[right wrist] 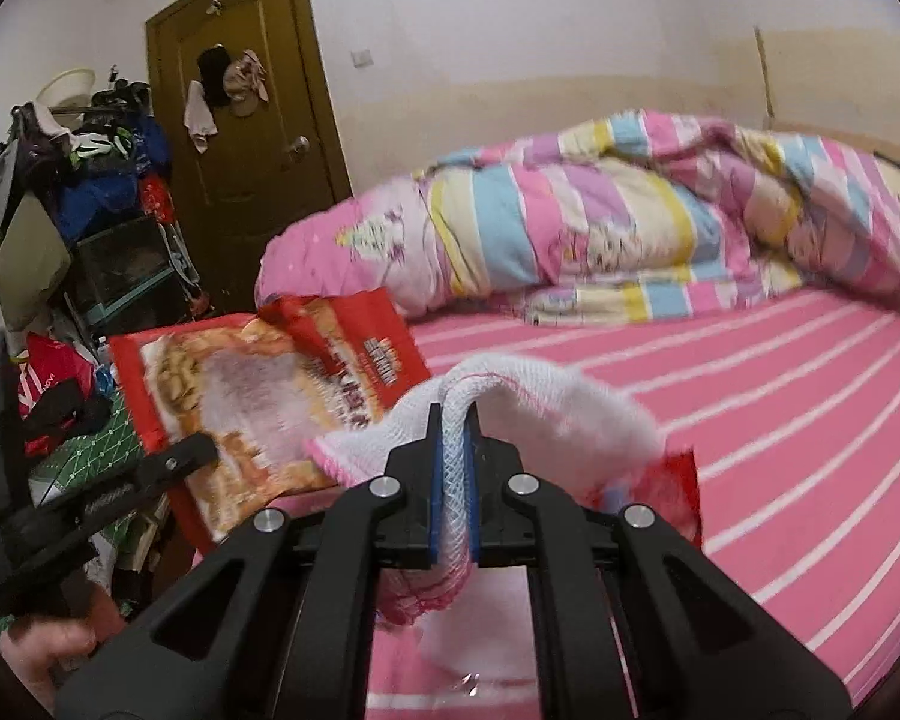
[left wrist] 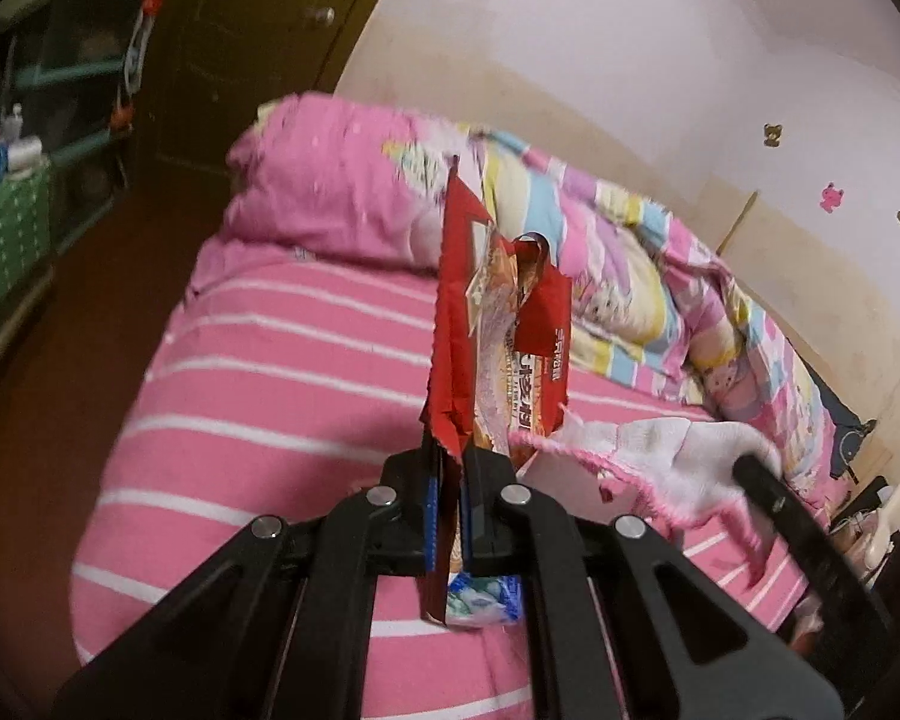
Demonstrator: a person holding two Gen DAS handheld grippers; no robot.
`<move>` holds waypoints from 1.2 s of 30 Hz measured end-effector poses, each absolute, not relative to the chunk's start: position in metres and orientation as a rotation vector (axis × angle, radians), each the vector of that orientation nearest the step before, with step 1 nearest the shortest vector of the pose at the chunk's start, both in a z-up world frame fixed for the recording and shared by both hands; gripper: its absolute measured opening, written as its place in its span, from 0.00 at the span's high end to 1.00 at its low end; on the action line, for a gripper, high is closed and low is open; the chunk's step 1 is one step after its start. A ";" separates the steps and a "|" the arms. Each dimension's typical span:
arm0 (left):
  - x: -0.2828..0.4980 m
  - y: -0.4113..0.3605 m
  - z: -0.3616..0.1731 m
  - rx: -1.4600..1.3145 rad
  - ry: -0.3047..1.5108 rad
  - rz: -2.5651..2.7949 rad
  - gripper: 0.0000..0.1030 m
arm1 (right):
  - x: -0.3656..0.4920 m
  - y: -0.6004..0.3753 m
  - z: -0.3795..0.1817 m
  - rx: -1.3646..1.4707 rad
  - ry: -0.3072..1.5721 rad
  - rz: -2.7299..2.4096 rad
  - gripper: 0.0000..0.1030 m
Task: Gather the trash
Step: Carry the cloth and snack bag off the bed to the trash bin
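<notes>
Pink striped bed [left wrist: 258, 360] below. Our left gripper [left wrist: 448, 468] pinches wrapper [left wrist: 498, 324], long axis upright; right gripper [right wrist: 455, 438] pinches cloth [right wrist: 546, 390] beside wrapper.

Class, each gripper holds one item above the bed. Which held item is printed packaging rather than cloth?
The red snack wrapper, pinched in the left gripper. The right gripper holds a white cloth with pink edging, which is woven and unprinted.

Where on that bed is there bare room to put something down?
The striped sheet is bare between the rolled quilt and the bed's near edge. It is crowded at the left: a cluttered shelf beside the bed, and the held red wrapper and white cloth in front.
</notes>
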State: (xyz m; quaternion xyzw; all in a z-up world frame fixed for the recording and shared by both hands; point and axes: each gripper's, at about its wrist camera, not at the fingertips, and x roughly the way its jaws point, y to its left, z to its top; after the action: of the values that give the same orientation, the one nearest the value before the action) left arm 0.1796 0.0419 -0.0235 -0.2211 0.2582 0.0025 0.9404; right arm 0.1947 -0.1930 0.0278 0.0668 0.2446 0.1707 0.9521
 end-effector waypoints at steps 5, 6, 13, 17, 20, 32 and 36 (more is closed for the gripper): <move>0.168 0.047 -0.015 -0.459 0.468 0.032 0.96 | 0.201 -0.204 0.057 0.154 0.450 0.358 0.94; 0.166 0.047 -0.014 -0.461 0.462 0.035 0.96 | 0.202 -0.207 0.062 0.169 0.442 0.359 0.94; 0.150 0.047 -0.005 -0.433 0.395 0.039 0.96 | 0.196 -0.238 0.096 0.318 0.370 0.379 0.94; 0.139 0.048 -0.001 -0.431 0.364 0.036 0.95 | 0.189 -0.252 0.111 0.365 0.349 0.386 0.94; 0.131 0.048 0.001 -0.438 0.350 0.017 0.95 | 0.174 -0.263 0.121 0.387 0.337 0.387 0.94; 0.062 0.003 0.021 -0.398 0.357 -0.159 0.95 | 0.024 -0.316 0.121 0.389 0.333 0.302 0.94; 0.028 -0.026 0.028 -0.405 0.385 -0.245 0.95 | -0.036 -0.338 0.113 0.369 0.348 0.252 0.94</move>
State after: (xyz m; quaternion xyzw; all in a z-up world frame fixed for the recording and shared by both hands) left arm 0.0284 -0.0260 0.0276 -0.1993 0.1896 -0.1204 0.9538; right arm -0.0360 -0.3384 0.1125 0.1821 0.1719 0.1243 0.9601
